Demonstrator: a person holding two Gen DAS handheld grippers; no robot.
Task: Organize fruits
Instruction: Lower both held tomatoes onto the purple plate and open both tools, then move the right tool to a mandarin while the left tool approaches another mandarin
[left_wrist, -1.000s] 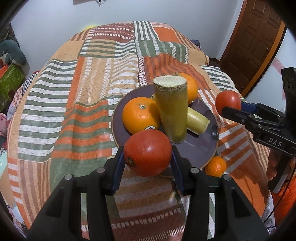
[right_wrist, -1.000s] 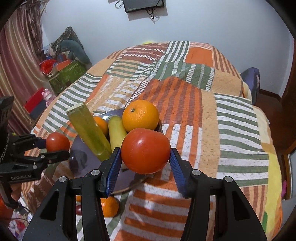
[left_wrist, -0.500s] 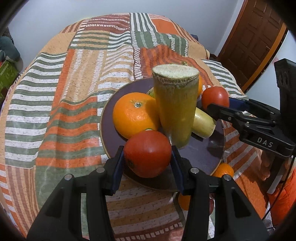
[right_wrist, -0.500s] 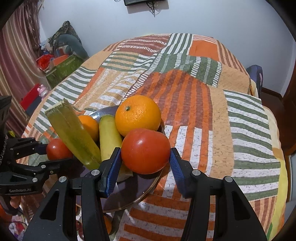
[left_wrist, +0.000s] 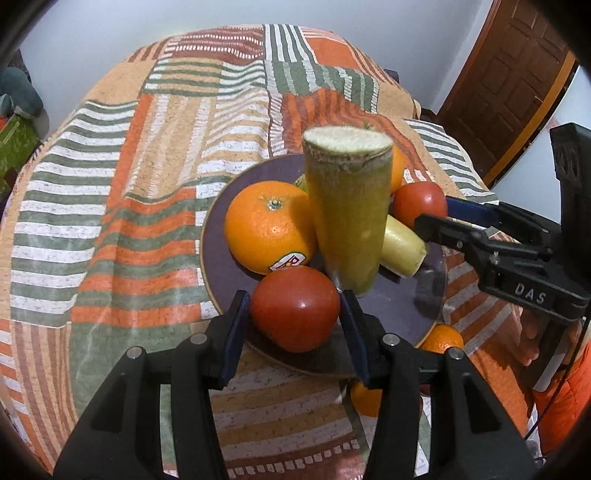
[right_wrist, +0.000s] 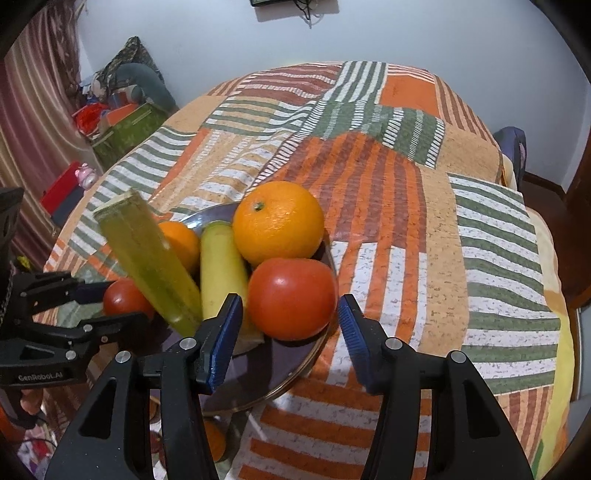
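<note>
**Tomatoes at the plate: placing step**

Striped cloth (left_wrist: 147, 240) covers the table, with the fruit gathered on a dark plate (left_wrist: 391, 306).

Nearest the left camera, the left gripper (left_wrist: 293, 301) pinches the left tomato (left_wrist: 295, 308), both pads against it, over the plate's near rim. The right gripper (right_wrist: 290, 301) brackets the right tomato (right_wrist: 291, 299), which appears to rest on the plate against the orange (right_wrist: 279, 225). A thin gap shows at each pad, so its jaws look slightly spread.

Judgement: placing is in hand. Next, the right gripper backs straight out. The left lowers its tomato onto bare plate, clear of the leaning cane (left_wrist: 347, 214), then lets go.
</note>
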